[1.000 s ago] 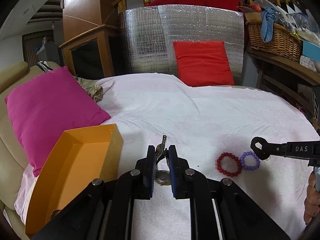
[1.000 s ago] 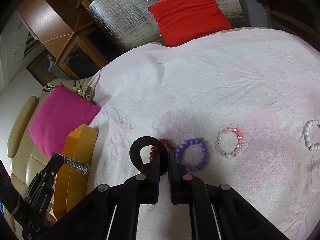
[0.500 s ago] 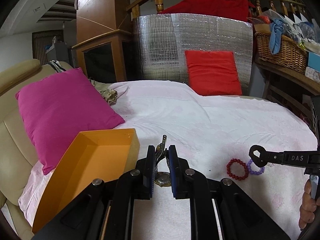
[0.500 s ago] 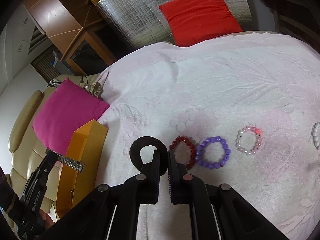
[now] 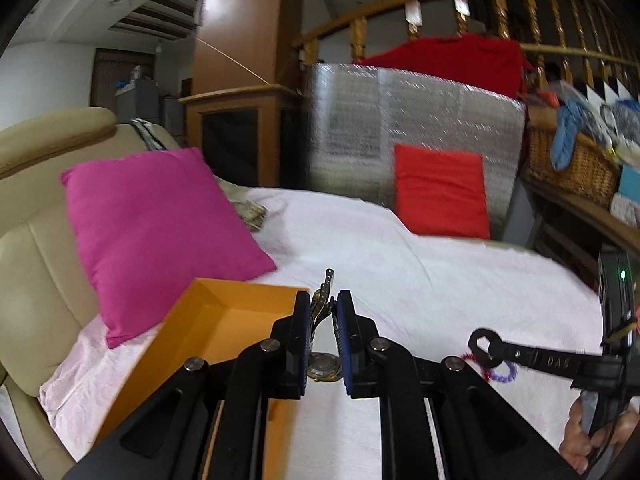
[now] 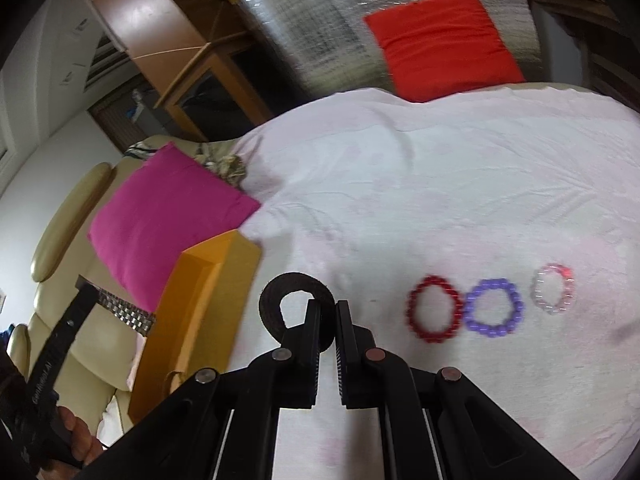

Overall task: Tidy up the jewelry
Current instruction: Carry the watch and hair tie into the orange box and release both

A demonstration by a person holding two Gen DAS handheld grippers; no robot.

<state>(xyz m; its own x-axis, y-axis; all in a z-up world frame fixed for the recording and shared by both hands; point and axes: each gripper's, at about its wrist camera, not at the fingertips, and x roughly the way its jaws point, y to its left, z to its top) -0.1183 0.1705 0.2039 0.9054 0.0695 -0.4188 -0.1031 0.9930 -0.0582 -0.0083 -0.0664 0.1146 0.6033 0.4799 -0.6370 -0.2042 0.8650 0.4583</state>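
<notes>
My left gripper [image 5: 323, 320] is shut on a metal wristwatch [image 5: 323, 366], its band sticking up between the fingers, just right of the open orange box [image 5: 224, 320]. The watch band [image 6: 126, 312] also shows in the right wrist view beside the box [image 6: 192, 320]. My right gripper [image 6: 328, 320] is shut on a black ring-shaped bracelet [image 6: 276, 300], held above the sheet near the box's right side. A red bead bracelet [image 6: 432, 308], a purple one [image 6: 494, 307] and a pale pink one [image 6: 554, 288] lie in a row on the pink sheet [image 6: 440, 184].
A magenta pillow [image 5: 156, 232] leans on the beige sofa [image 5: 36, 240] behind the box. A red cushion [image 5: 440, 192] stands against a silver foil panel [image 5: 380, 120] at the back. A wicker basket [image 5: 572, 160] sits on a shelf at right.
Both grippers have moved left toward the orange box, each keeping its load. The bead bracelets now lie further right of the right gripper.
</notes>
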